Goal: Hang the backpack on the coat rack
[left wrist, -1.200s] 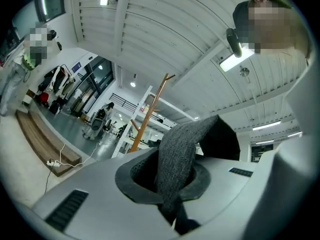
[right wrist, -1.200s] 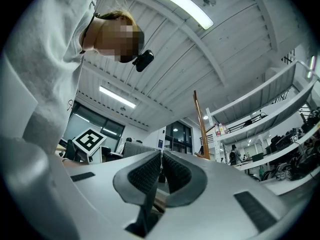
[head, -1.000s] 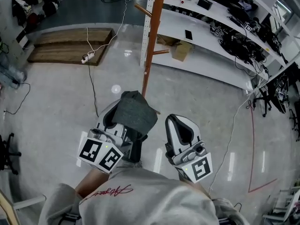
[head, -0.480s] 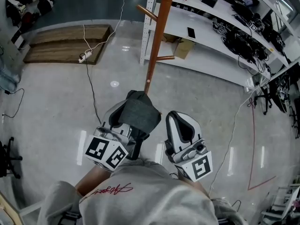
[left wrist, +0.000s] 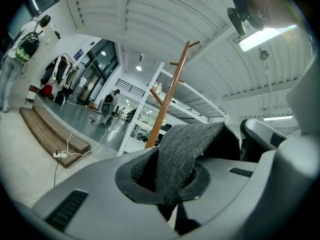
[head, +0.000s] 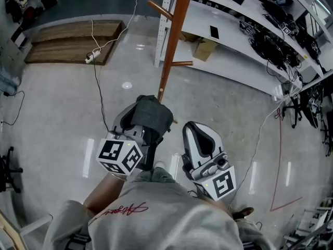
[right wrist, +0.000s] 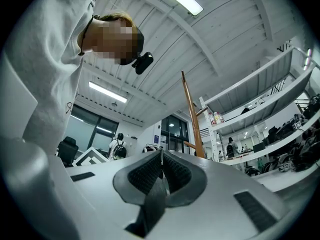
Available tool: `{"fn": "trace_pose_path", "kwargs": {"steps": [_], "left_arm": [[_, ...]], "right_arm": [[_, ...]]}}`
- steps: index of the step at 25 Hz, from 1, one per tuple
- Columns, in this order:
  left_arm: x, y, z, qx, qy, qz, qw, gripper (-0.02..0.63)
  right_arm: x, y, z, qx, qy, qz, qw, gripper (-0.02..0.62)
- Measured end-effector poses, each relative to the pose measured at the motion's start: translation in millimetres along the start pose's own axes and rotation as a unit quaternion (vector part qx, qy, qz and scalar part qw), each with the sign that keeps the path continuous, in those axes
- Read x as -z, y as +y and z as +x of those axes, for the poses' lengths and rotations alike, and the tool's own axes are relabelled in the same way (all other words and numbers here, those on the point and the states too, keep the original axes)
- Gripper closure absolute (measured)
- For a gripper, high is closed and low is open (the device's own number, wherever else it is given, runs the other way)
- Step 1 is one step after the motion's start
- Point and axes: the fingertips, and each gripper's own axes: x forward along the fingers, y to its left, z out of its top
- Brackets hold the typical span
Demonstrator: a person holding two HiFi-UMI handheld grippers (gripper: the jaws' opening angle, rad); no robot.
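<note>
The coat rack (head: 172,33) is an orange-brown wooden pole with short pegs, standing on the floor just ahead of me. My left gripper (head: 147,120) is shut on a fold of the backpack's grey fabric (head: 151,113), held level close to the foot of the pole. A dark part of the backpack (head: 150,159) hangs beneath that gripper; the remainder is hidden. In the left gripper view the grey fabric (left wrist: 182,151) bulges out between the pads, with the coat rack (left wrist: 168,104) behind. My right gripper (head: 200,142) sits beside it, shut, with nothing seen in it. The coat rack (right wrist: 191,111) rises ahead of the right gripper.
White shelving (head: 237,38) with gear runs behind the rack, and a cardboard box (head: 205,48) sits under it. A low wooden platform (head: 73,40) and a power strip with cable (head: 93,57) lie at the left. A person (right wrist: 119,145) stands far off.
I have come closer to the coat rack, whose pole now stands larger and nearer. The left gripper with the grey fabric has moved forward and slightly lower. The right gripper has barely shifted.
</note>
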Motion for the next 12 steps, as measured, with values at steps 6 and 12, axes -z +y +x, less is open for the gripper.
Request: {"fn": "trace_pose_path", "kwargs": {"steps": [6,12], "left_arm": [[18.8,18.4,33.0,-0.023,0.017,0.002,0.9996,0.566],[33.4,36.9,65.6,-0.042,0.031,0.008,0.9986,0.566]], "right_arm": [[10.8,-19.0,0.9,0.003,0.007,-0.009,1.000,0.571],[20.8,-32.8,5.8,0.006,0.017,-0.001,1.000,0.571]]}}
